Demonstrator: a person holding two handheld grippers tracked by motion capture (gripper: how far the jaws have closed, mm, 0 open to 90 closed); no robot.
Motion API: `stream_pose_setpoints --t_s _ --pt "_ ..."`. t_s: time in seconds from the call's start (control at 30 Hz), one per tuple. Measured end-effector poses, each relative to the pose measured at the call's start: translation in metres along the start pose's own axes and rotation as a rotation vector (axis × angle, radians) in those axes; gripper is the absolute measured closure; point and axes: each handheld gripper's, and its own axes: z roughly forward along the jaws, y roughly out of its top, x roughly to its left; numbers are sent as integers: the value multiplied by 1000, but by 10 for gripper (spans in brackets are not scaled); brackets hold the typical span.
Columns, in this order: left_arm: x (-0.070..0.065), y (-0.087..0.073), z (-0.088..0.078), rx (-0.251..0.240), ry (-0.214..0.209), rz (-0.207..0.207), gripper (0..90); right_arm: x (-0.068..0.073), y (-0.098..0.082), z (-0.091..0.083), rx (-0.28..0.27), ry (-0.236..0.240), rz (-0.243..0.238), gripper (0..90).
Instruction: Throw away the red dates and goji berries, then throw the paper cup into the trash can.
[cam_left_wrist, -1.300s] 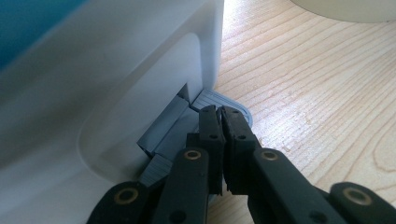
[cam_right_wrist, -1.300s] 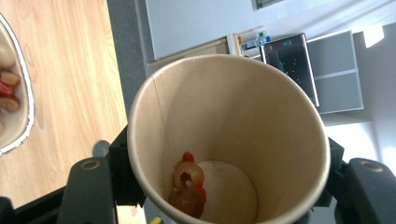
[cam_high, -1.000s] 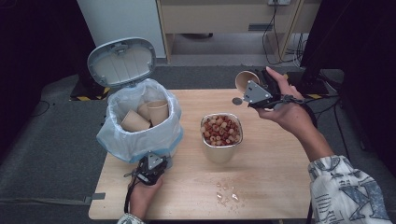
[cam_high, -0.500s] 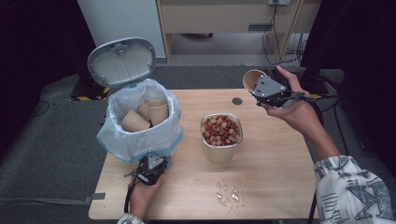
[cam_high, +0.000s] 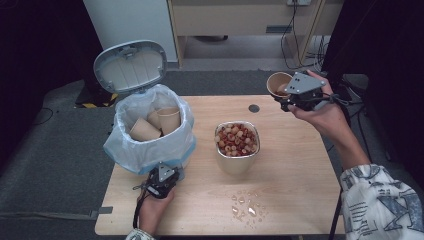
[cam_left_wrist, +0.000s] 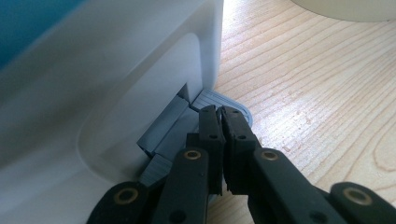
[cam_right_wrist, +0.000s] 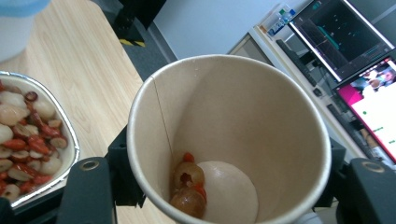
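Observation:
A white pedal bin (cam_high: 150, 145) with a plastic liner stands at the table's left, its grey lid (cam_high: 131, 65) raised. Used paper cups (cam_high: 169, 119) lie inside it. My left gripper (cam_high: 166, 171) is at the bin's foot. In the left gripper view, that gripper (cam_left_wrist: 220, 112) is shut, its tips resting on the grey pedal (cam_left_wrist: 219, 99). My right gripper (cam_high: 289, 96) is held above the table's far right edge, shut on a paper cup (cam_high: 278, 82). In the right gripper view this gripper (cam_right_wrist: 229, 186) clamps the cup (cam_right_wrist: 243, 116), which holds a few bits of food at its bottom.
A foil container (cam_high: 235, 165) of nuts and dried fruit stands mid-table; its rim (cam_right_wrist: 70, 140) lies just left of the cup. Small spilled bits (cam_high: 245, 207) lie near the wooden table's (cam_high: 300, 165) front edge. A dark round hole (cam_high: 254, 108) marks the far side.
My right gripper has carried the paper cup to the right, away from the foil container. The left gripper has stayed on the pedal and the lid stays up.

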Motion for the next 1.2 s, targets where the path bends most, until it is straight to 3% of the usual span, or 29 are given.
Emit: stream_pose_setpoints --t_s 0.03,0.07,0.1,0.17,0.5,0.8,1.2 --pt "0 0 0 0 1 1 864 -1 -1 0 -11 21 32 324" --pt "0 0 0 0 1 1 864 -1 -1 0 -11 21 32 324" --pt "0 0 0 0 0 0 864 -2 -3 1 -25 63 79 322" --pt "0 0 0 0 0 0 864 -3 -5 2 -31 79 104 321" --pt "0 0 0 0 2 4 863 -4 -8 3 -33 105 138 320" --pt "-1 0 0 2 6 8 862 -11 -6 -2 -72 141 253 318" --pt "-2 0 0 2 11 17 859 -14 -2 -5 -85 181 322 314"
